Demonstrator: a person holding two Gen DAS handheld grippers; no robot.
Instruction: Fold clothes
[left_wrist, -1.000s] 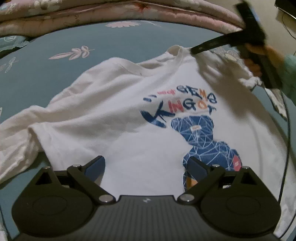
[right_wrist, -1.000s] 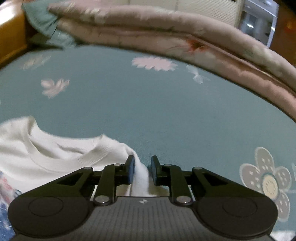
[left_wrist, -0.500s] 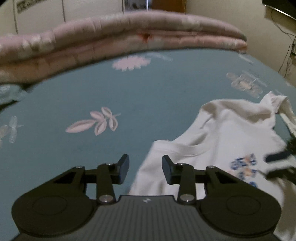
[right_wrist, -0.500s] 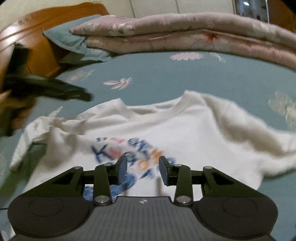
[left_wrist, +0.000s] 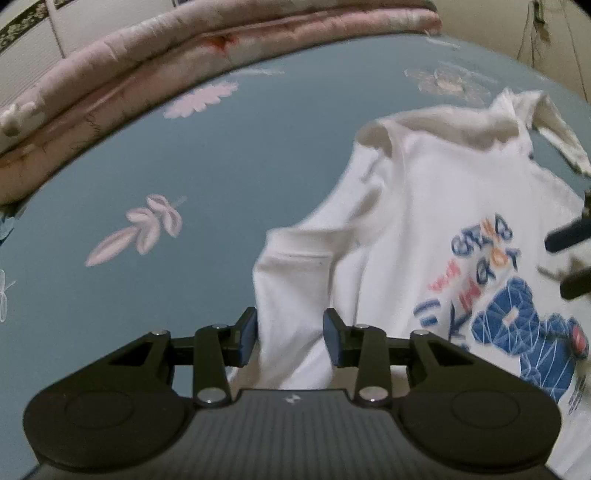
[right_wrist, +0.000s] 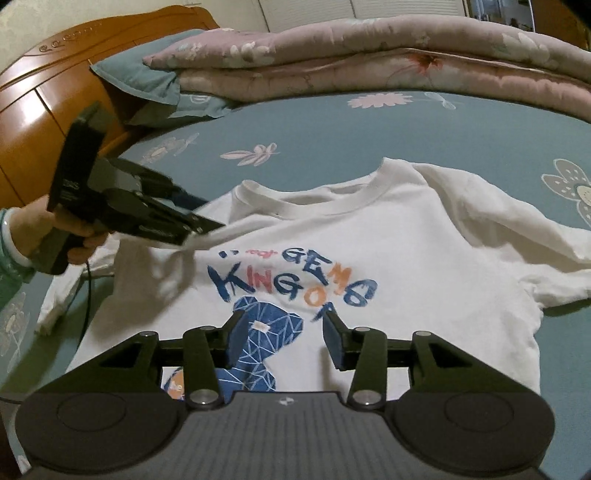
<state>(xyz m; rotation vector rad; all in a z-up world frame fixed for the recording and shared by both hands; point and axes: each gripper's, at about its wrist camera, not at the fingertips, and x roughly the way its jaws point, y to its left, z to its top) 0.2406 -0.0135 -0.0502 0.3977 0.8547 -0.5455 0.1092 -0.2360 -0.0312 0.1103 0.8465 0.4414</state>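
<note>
A white T-shirt (right_wrist: 406, 266) with a blue and orange print lies face up on the teal bedsheet (right_wrist: 369, 136). Both sleeves are spread out. My left gripper (left_wrist: 290, 339) hovers over the shirt's shoulder (left_wrist: 295, 280). Its jaws are opening, with loose cloth lying between them and no pad pressing on it. The right wrist view shows this left gripper (right_wrist: 201, 232) at the left, tips down at the shoulder seam. My right gripper (right_wrist: 284, 334) hangs above the printed chest, its jaws opening with nothing pinched. Its fingertips (left_wrist: 565, 236) poke in at the right edge of the left wrist view.
A folded pink quilt (right_wrist: 369, 55) lies along the far side of the bed, with a teal pillow (right_wrist: 140, 77) beside it. A wooden headboard (right_wrist: 37, 110) stands at the left. A hand (right_wrist: 37, 229) holds the left gripper, and a black cable (right_wrist: 86, 295) hangs from it.
The left gripper moved from the shirt's lower front to its shoulder and narrowed its jaws. The right gripper let go of the cloth by the collar and drew back over the print.
</note>
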